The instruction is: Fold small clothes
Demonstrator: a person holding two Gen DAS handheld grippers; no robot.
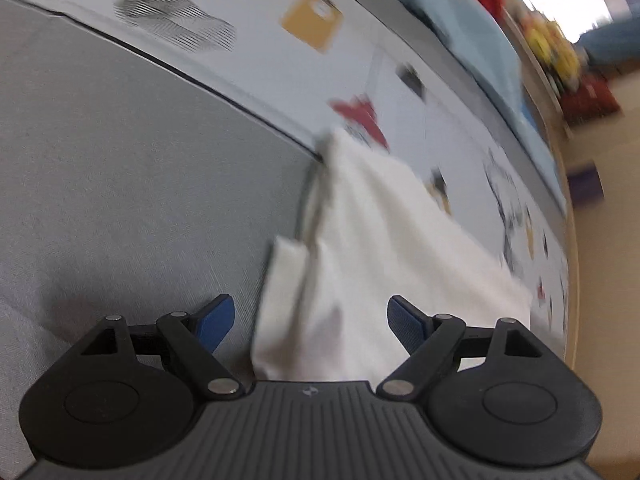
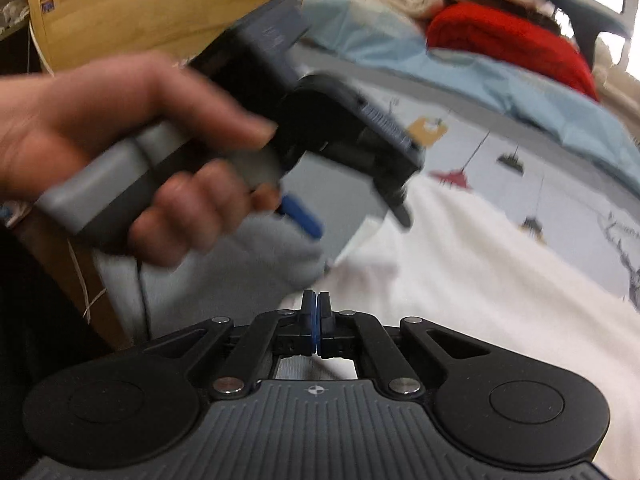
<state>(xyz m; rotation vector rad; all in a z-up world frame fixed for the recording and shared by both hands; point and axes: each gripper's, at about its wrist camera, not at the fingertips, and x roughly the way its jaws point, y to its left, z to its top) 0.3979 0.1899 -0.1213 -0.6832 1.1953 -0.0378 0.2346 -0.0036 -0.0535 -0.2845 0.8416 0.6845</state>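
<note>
Item: white garment (image 2: 460,280), lying spread on patterned bedsheet (image 1: 360,60), grey sheet (image 1: 120,160) alongside.

Step, judged: gathering hems for first fold; grasp half done.

R gripper (image 2: 316,320): pads pressed together at garment's near edge. Seeming to be pinching thin cloth there, though bite itself hard to see w/ blur.

L gripper (image 1: 310,320): fingers spread wide, nothing between pads yet. Angling down toward garment's side edge, which is lying directly ahead, betw. the two blue tips, not touching. Person's hand (image 2: 120,152) gripping its handle.

Next, judged: lowering L over hem, closing on single layer, then lifting both together to fold.

Risk: bedsheet getting caught w/ cloth.
</note>
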